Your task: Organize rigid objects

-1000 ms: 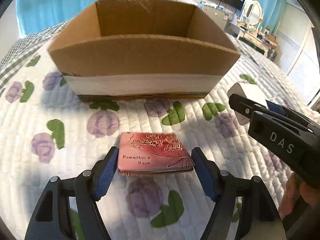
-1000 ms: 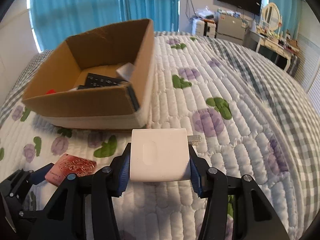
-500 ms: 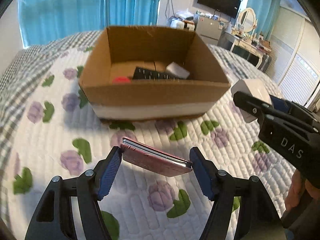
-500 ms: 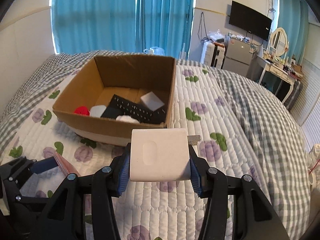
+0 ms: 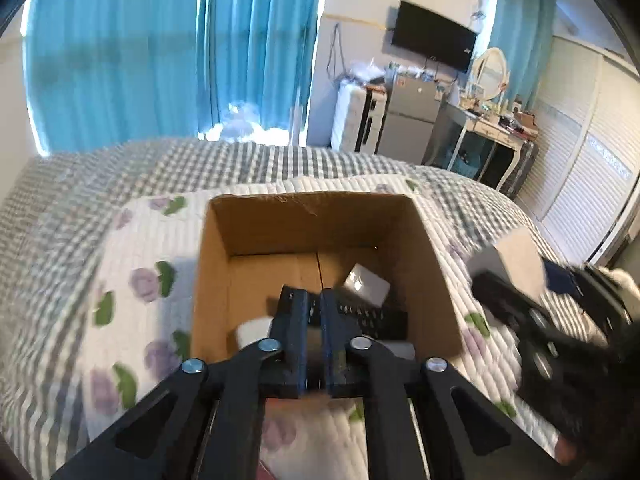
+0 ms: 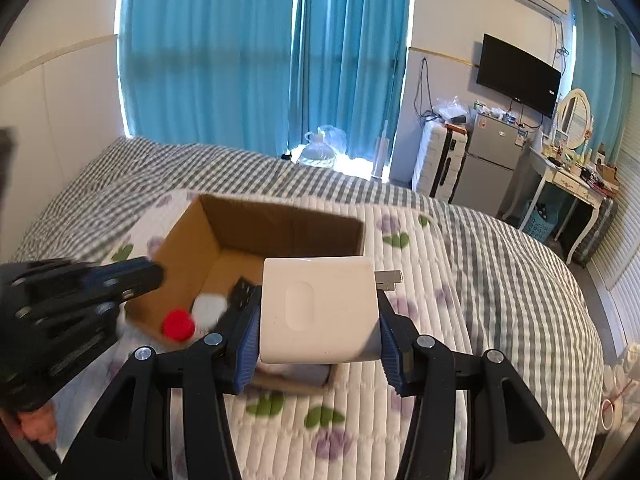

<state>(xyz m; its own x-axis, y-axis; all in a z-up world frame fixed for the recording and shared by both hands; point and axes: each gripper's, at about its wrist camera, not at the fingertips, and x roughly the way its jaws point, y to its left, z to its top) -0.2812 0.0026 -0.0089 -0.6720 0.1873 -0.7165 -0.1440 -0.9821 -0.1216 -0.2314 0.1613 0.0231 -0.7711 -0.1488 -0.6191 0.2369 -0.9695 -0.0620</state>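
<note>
My left gripper (image 5: 315,300) has just closed empty, low centre, over the cardboard box (image 5: 436,276); my right gripper (image 6: 318,316) clamps the white charger (image 6: 320,312).

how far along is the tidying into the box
Done: the cardboard box already holds a black remote and a red cap. In hand: the right tool grips a white charger near the box. The left tool has just been closing, nothing between its jaws. Left: drop the charger in.
</note>
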